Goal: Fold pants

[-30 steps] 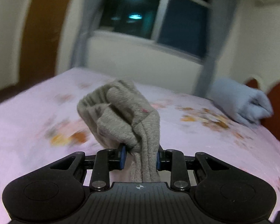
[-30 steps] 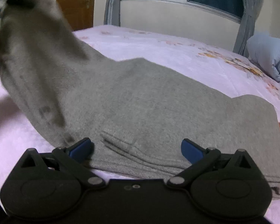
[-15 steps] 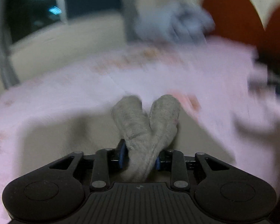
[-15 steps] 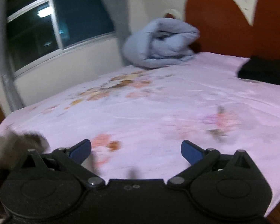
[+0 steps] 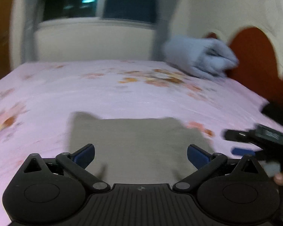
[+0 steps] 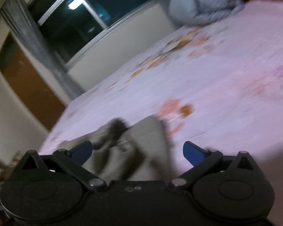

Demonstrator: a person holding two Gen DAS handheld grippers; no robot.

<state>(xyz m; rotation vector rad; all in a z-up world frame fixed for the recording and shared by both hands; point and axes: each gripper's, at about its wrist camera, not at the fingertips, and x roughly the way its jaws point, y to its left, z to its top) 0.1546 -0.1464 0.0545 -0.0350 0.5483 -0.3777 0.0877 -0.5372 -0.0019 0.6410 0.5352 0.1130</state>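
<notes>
The left tongs (image 5: 140, 155) are spread wide and hold nothing; the grey pants (image 5: 134, 141) lie folded flat on the pink bed (image 5: 122, 98), directly in front of and below the two fingers. To the right of the left tongs, the right tongs (image 5: 241, 143) appear beside the pants. In the right wrist view, the right tongs (image 6: 137, 150) are also wide and empty, with a rumpled part of the pants (image 6: 141, 146) between and under the fingers. A blue blanket (image 5: 200, 58) lies far ahead.

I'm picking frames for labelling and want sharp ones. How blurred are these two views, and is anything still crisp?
Left wrist view: the left gripper is crisp, while the pants and blue blanket are smeared. Right wrist view: tilted and streaked, with only the right gripper sharp.
</notes>
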